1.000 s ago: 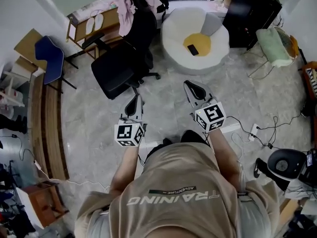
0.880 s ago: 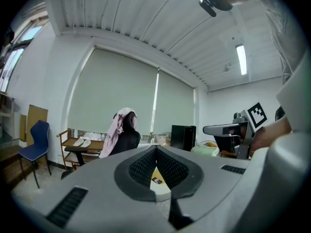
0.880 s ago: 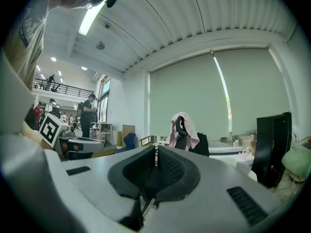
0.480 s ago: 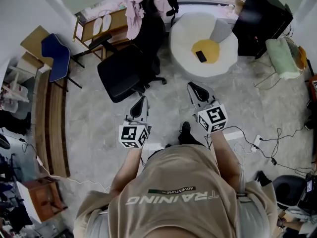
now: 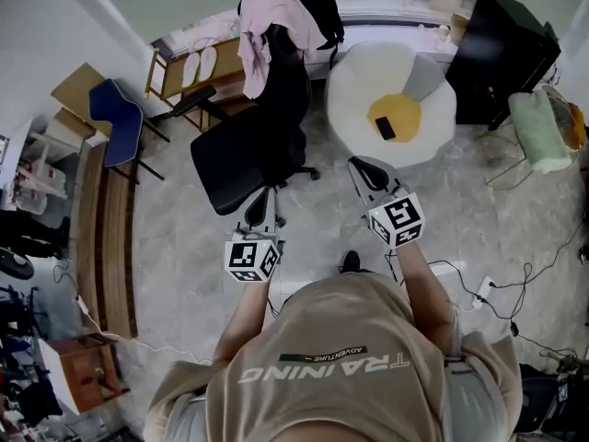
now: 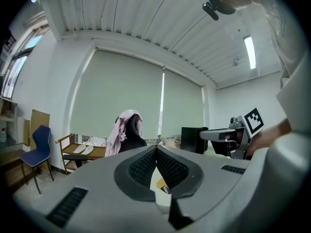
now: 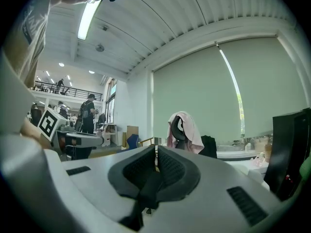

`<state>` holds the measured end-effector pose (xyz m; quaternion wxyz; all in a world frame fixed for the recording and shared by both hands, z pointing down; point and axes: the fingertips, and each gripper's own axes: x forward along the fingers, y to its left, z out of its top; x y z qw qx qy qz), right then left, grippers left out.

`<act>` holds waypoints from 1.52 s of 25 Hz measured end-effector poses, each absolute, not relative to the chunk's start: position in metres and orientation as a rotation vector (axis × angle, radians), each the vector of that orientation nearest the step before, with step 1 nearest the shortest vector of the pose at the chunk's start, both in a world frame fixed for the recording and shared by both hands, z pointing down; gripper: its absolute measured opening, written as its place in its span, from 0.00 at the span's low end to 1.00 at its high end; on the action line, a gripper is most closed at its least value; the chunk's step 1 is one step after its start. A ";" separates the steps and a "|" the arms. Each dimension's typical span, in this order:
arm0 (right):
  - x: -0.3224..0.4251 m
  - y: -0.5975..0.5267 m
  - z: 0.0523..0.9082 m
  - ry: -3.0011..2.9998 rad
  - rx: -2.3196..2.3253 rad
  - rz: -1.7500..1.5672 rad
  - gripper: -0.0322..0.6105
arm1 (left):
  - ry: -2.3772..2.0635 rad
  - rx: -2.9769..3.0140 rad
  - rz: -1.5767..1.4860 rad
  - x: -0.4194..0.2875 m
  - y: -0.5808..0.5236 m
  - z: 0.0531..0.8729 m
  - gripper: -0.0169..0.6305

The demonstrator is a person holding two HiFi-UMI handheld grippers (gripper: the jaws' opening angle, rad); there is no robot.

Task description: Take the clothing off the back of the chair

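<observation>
A pink garment [image 5: 265, 24] hangs over the back of a black office chair [image 5: 248, 150] at the top middle of the head view. My left gripper [image 5: 264, 196] is shut and empty, just short of the seat's near edge. My right gripper [image 5: 356, 164] is shut too, with nothing in it, over the floor right of the chair. In the left gripper view the garment [image 6: 120, 130] lies ahead, left of the shut jaws of the left gripper [image 6: 156, 147]. In the right gripper view the garment [image 7: 188, 126] drapes the chair back beyond the right gripper [image 7: 156, 148].
A white beanbag [image 5: 363, 81] with a yellow cushion and a dark phone sits right of the chair. A black cabinet [image 5: 506, 53] stands at the far right. At the left are a blue chair [image 5: 115, 122] and a wooden rack [image 5: 175, 63]. Cables [image 5: 488, 288] cross the floor at right.
Both grippers have moved forward towards the chair, which now lies closer below them in the head view. Both sets of jaws stay shut.
</observation>
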<state>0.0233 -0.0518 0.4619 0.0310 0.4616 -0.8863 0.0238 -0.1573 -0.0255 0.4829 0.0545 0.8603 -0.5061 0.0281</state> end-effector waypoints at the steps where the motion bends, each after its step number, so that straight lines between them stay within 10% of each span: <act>1: 0.027 -0.058 0.463 -2.732 1.414 0.069 0.11 | -1.541 2.612 0.083 -0.153 -0.031 0.483 0.05; 38: 0.030 -0.224 0.462 -2.754 1.358 0.073 0.11 | -1.545 2.636 0.075 -0.153 -0.214 0.476 0.05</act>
